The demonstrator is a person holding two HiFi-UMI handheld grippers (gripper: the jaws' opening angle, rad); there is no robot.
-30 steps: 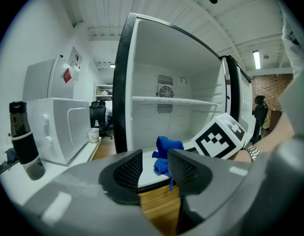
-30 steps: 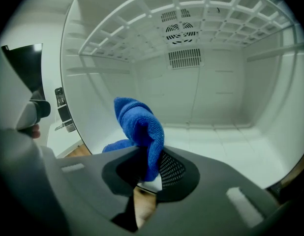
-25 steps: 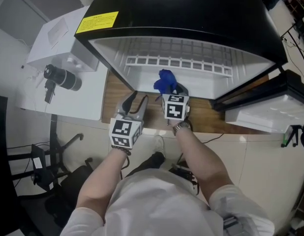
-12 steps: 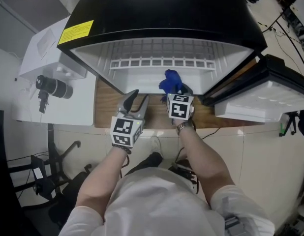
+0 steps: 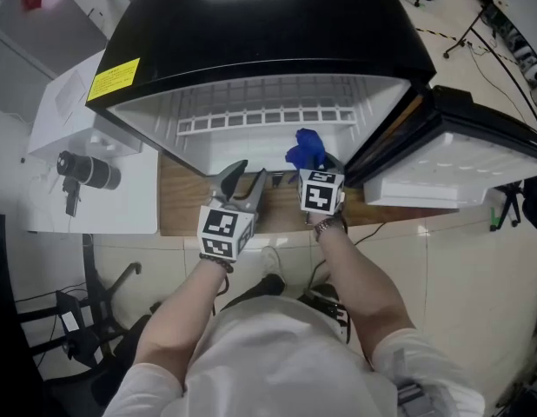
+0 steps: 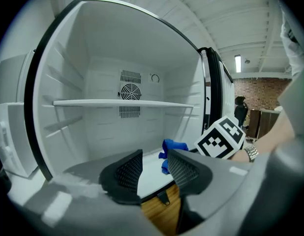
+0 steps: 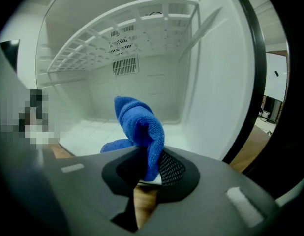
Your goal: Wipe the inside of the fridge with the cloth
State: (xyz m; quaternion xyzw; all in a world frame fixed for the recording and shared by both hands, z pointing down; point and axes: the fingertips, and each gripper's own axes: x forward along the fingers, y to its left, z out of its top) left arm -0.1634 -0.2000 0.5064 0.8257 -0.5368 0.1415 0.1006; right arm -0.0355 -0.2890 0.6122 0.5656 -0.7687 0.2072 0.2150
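Cloth point(image 7: 139, 124) sits clamped in the right claw point(image 7: 151, 170), left claw point(image 6: 154, 168) gapes empty (both angled down toward fridge point(image 5: 251, 33))

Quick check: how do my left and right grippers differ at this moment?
The left gripper has its jaws apart with nothing between them, while the right gripper is clamped on the blue cloth. In the head view, the right gripper sits nearer the fridge opening than the left gripper. Both point into the open fridge.
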